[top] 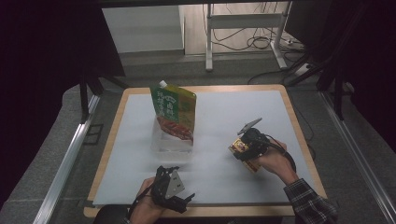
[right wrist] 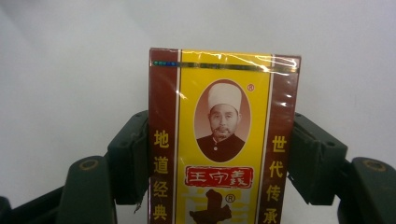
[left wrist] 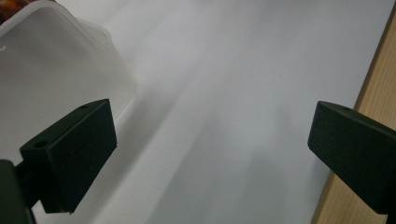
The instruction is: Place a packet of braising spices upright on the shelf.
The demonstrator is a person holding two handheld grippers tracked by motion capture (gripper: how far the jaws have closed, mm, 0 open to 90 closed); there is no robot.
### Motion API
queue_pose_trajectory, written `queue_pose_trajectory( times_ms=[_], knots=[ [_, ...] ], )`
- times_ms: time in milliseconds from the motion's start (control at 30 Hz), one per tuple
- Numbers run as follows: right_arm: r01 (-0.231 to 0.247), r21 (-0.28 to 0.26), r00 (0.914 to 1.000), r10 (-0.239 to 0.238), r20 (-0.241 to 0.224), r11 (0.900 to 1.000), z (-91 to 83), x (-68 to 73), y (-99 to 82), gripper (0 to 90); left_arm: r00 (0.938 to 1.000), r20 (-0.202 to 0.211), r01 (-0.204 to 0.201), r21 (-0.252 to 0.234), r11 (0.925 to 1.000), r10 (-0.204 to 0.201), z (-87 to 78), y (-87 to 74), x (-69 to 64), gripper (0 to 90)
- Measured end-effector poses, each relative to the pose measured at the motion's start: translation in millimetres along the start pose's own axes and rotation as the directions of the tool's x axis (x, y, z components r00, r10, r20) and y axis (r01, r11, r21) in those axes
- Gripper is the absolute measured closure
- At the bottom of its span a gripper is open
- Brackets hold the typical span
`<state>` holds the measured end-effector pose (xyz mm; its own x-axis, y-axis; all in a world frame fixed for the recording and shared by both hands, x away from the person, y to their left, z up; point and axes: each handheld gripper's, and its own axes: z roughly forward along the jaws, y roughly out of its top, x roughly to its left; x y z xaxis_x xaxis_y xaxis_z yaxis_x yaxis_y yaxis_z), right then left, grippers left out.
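Note:
A yellow and dark-red box (top: pixel 239 148) with a portrait and Chinese print (right wrist: pixel 224 135) is held above the white mat at the right. My right gripper (top: pixel 247 151) is shut on it, with its black pads (right wrist: pixel 128 158) pressing the box's two long sides. A green spouted pouch (top: pixel 173 112) stands upright in a clear plastic container (top: pixel 170 147) near the mat's middle. My left gripper (top: pixel 175 186) rests low by the front edge with its jaws wide open (left wrist: pixel 210 154) and nothing between them. The container's rim (left wrist: pixel 51 70) lies to their upper left.
A white mat (top: pixel 224 116) covers the wooden table (top: pixel 299 140), whose edge (left wrist: pixel 373 79) runs along the right of the left gripper view. Beyond the table stand a metal frame leg (top: pixel 208 42) and floor cables (top: pixel 261 42). Bare mat lies between the container and the box.

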<state>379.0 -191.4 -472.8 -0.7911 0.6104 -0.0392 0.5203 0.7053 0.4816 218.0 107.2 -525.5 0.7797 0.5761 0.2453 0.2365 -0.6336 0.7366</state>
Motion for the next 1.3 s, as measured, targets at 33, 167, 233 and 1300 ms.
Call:
queue_pose_trajectory(
  times_ms=[33,167,233,1300],
  knots=[
    [-0.005,-0.018,1.0,0.005,-0.003,0.9998,-1.1,0.2,-0.3,31.6,1.0,0.0,0.001,0.0,1.0,-0.001,0.0,-0.1,0.1,1.0],
    [-0.006,-0.077,0.9999,0.005,-0.011,0.997,-5.3,0.9,-0.9,31.6,1.0,0.003,0.002,-0.002,1.0,-0.002,0.0,0.1,-0.1,1.0],
    [-0.001,-0.104,0.9999,0.0,-0.011,0.9946,-7.1,1.9,-0.7,31.6,0.9999,0.009,0.012,-0.01,0.9999,-0.012,0.1,0.0,-0.1,1.0],
    [0.031,-0.464,0.9973,-0.058,-0.044,0.8855,-24.1,31.9,17.7,31.8,0.9978,0.021,0.064,-0.04,0.9972,-0.063,-8.3,-1.9,7.5,1.0]
  ],
)
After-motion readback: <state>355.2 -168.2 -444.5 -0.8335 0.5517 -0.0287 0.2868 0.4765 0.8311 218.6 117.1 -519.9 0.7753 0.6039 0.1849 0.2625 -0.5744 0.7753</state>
